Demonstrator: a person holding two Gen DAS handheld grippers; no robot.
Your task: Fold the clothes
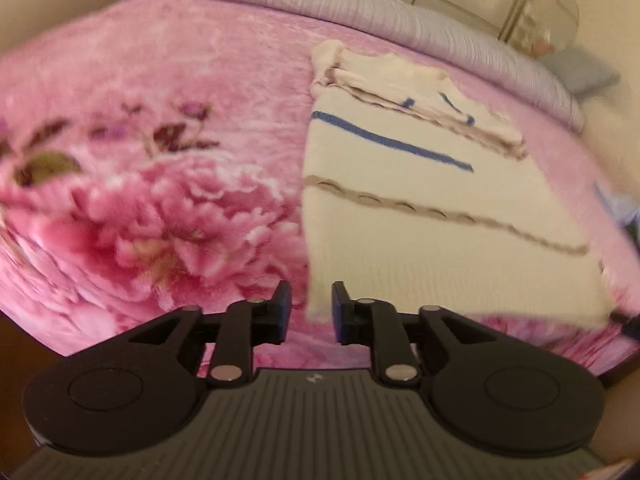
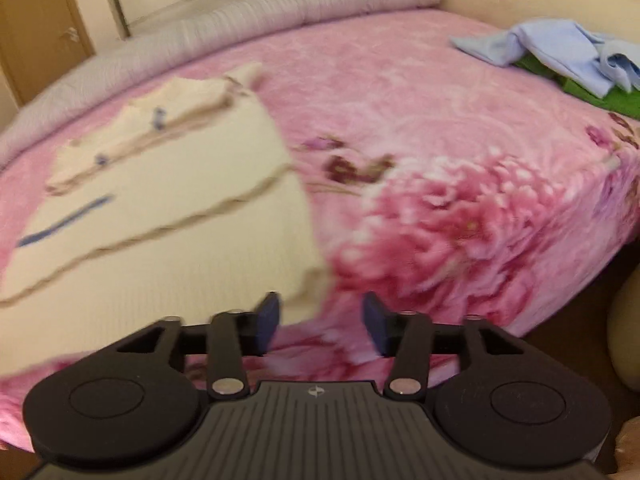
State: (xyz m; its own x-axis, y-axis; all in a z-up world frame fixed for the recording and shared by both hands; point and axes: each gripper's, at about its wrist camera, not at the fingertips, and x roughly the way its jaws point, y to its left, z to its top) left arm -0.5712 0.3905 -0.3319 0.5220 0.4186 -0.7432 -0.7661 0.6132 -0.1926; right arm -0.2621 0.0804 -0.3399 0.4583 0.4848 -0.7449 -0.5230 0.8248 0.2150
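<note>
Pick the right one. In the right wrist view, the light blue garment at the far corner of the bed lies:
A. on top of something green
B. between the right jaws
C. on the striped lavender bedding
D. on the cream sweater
A: the light blue garment is crumpled over a green item, far from the cream sweater.

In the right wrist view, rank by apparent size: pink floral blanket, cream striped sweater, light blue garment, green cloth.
1. pink floral blanket
2. cream striped sweater
3. light blue garment
4. green cloth, mostly covered and cropped, so unsure.
</note>
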